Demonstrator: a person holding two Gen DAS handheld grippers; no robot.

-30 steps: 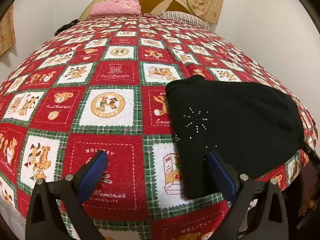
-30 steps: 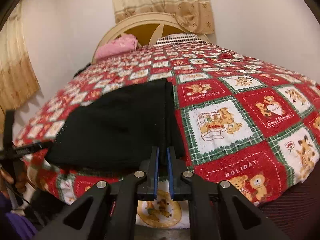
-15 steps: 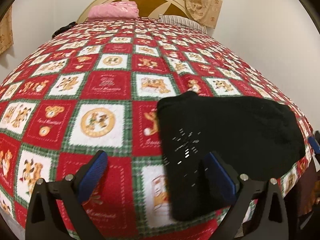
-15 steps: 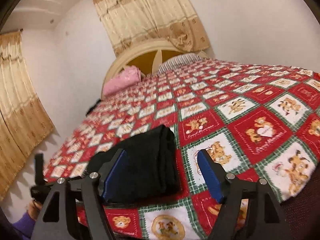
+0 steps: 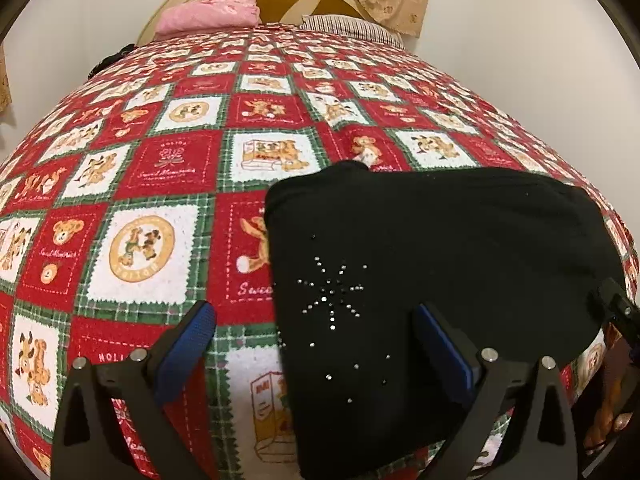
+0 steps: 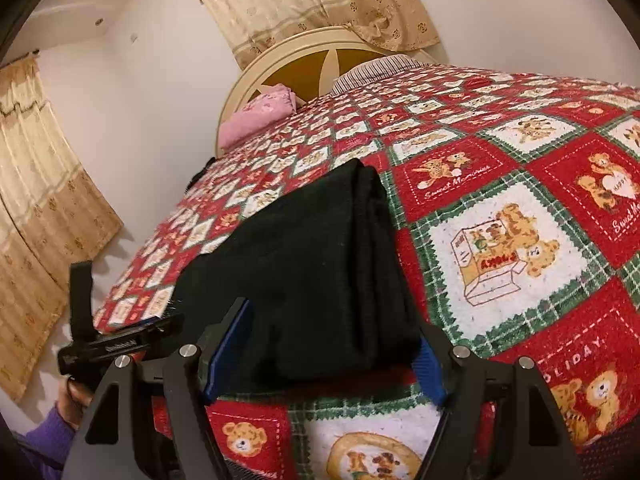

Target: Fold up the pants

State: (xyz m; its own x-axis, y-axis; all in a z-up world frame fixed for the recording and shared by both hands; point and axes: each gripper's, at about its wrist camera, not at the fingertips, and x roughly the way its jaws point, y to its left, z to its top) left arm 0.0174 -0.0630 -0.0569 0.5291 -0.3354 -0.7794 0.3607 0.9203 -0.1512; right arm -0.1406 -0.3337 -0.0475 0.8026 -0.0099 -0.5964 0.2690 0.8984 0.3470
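The black pants (image 5: 436, 256) lie folded into a thick flat stack near the bed's front edge, with a rhinestone star (image 5: 332, 292) on top. They also show in the right wrist view (image 6: 316, 264), where the stacked layers show at the right side. My left gripper (image 5: 316, 344) is open and empty, hovering over the stack's left part. My right gripper (image 6: 324, 356) is open and empty, its blue pads (image 6: 228, 356) either side of the stack's near end, not gripping it.
The bed has a red, white and green bear-print quilt (image 5: 148, 240). A pink folded cloth (image 5: 208, 16) and a striped pillow (image 5: 348, 28) lie by the headboard (image 6: 320, 68). Curtains (image 6: 36, 216) hang at left. The other gripper (image 6: 104, 336) is seen at the bed's left edge.
My right gripper opened from shut and drew back from the stack, then came closer again. My left gripper stayed open and shifted slightly over the pants.
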